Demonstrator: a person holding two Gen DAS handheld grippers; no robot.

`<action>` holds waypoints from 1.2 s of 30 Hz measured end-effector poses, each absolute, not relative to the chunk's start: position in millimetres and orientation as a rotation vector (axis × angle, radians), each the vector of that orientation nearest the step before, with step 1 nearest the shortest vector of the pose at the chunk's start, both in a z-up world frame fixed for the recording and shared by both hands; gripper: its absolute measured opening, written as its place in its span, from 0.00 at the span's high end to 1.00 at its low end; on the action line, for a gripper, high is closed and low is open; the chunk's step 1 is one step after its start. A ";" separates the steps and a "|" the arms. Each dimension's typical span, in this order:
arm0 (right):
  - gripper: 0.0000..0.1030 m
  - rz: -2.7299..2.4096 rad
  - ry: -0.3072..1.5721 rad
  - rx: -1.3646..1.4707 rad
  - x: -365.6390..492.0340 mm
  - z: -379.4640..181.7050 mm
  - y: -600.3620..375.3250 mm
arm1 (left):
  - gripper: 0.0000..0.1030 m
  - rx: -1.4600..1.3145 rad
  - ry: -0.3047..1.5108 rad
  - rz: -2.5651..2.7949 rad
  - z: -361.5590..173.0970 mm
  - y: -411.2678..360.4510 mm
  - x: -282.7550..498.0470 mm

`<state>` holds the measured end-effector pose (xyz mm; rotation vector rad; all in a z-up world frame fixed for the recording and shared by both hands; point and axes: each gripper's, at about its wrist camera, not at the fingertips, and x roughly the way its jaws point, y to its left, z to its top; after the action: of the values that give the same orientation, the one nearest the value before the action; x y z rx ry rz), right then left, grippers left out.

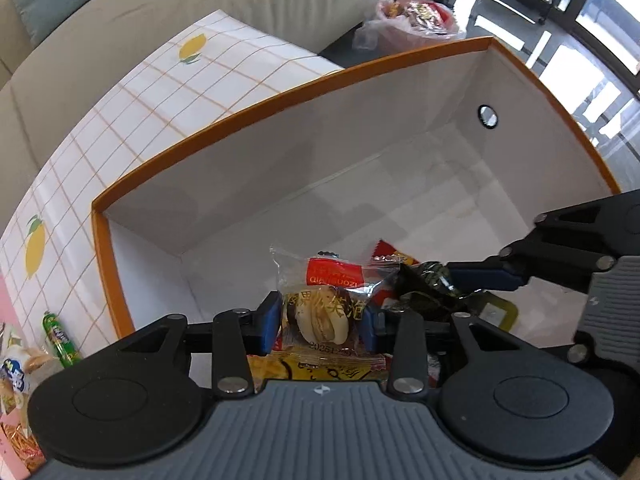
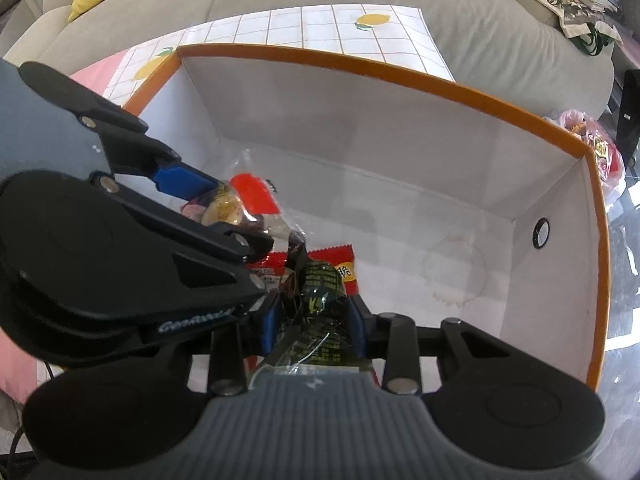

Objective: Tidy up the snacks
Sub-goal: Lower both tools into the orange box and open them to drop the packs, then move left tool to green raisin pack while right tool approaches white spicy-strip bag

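Both grippers point steeply down into a large white box with an orange rim (image 1: 280,94), which stands on a desk covered by a white grid cloth printed with lemons (image 1: 132,120).

Nearest in the left wrist view, the left gripper (image 1: 322,322) has its blue-padded jaws set narrowly on either side of a clear-wrapped pastry snack with a red label (image 1: 324,312); whether the pads still press on the wrapper cannot be told. Under it lies a yellow snack packet (image 1: 304,368) on the box floor.

Just to its right, the right gripper (image 2: 314,322) has its jaws closed narrowly on a dark green foil snack packet (image 2: 320,296). A red snack packet (image 2: 340,258) lies beneath and just beyond it on the box floor.

A round metal-ringed hole (image 1: 487,115) pierces the box's far end wall.

On the desk to the left of the box lie more snacks, among them a green stick packet (image 1: 60,338).

Beyond the desk is a beige sofa (image 1: 200,4), and past the box a plastic bag of red snacks (image 1: 416,18).
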<state>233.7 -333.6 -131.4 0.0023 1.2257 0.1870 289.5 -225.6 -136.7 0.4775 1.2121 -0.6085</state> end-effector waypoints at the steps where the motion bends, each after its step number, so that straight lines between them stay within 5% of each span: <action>1: 0.67 0.186 1.227 -0.002 233.5 -130.7 -333.6 | 0.51 0.483 1.211 -0.599 -136.9 -225.0 289.7; 6: 0.66 0.171 1.247 -0.026 233.2 -127.2 -333.4 | 0.30 0.456 1.202 -0.595 -129.5 -218.1 289.0; 10: 0.47 0.153 1.250 -0.036 235.7 -119.2 -328.4 | 0.23 0.438 1.185 -0.604 -117.9 -211.9 287.4; 15: 0.36 0.121 1.247 -0.047 232.5 -102.9 -324.8 | 0.23 0.433 1.146 -0.620 -93.8 -202.9 278.6; 36: 0.35 0.064 0.848 -0.022 147.5 -43.1 -221.4 | 0.23 0.283 0.913 -0.416 -39.6 -82.2 207.6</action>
<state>147.5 -221.4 -43.1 -0.0219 0.8481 0.0637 207.6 -82.2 -39.6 0.2834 0.9126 -0.4158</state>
